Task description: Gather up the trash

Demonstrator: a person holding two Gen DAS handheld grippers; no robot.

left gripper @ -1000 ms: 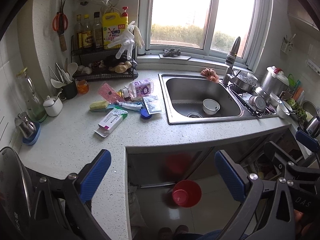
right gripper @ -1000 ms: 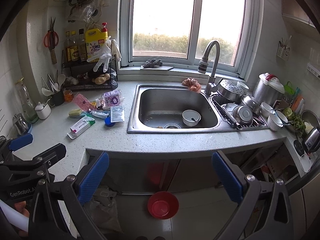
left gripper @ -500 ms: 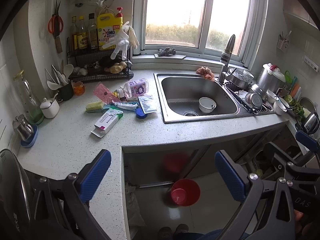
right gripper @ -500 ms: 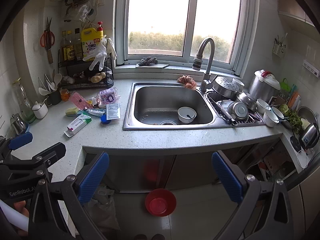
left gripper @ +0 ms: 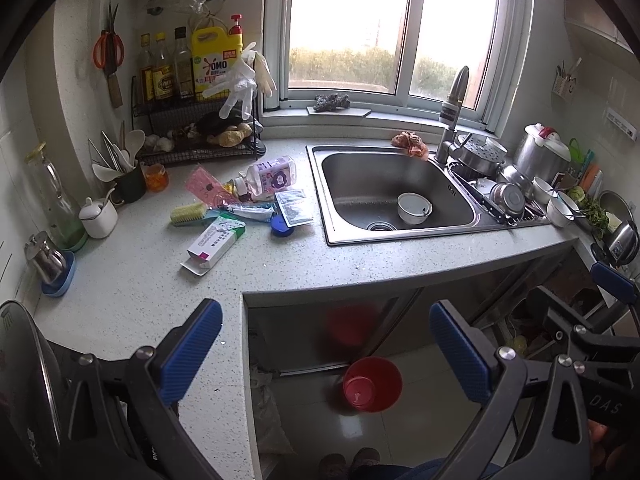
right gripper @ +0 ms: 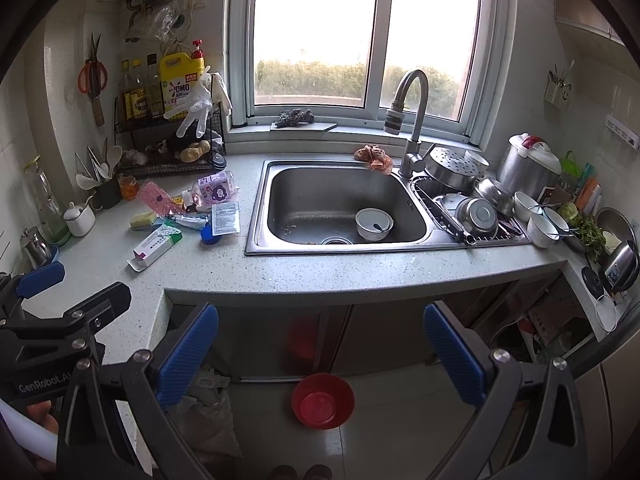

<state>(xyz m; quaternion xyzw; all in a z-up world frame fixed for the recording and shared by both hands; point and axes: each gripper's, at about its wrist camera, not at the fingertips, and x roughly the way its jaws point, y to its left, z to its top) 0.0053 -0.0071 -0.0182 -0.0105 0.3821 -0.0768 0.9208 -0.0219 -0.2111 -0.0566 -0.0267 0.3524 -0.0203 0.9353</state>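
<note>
Trash lies in a loose cluster on the counter, at about 9 o'clock from the sink: a white carton with an open flap nearest the counter's edge, a tube, a blue cap, a printed sachet, a pink packet and a toppled bottle with a purple label. A green brush lies just beside the carton, at its 11 o'clock. Inside the sink stands a white bowl holding a spoon. A wire rack with bottles stands at 12 o'clock from the cluster, against the wall. A red bin stands on the floor below the counter, at 6 o'clock from the sink. Left gripper hangs over the counter's edge, well apart from the trash, jaws spread wide and holding nothing. Right gripper hangs above the red bin, jaws likewise spread and empty.
</note>
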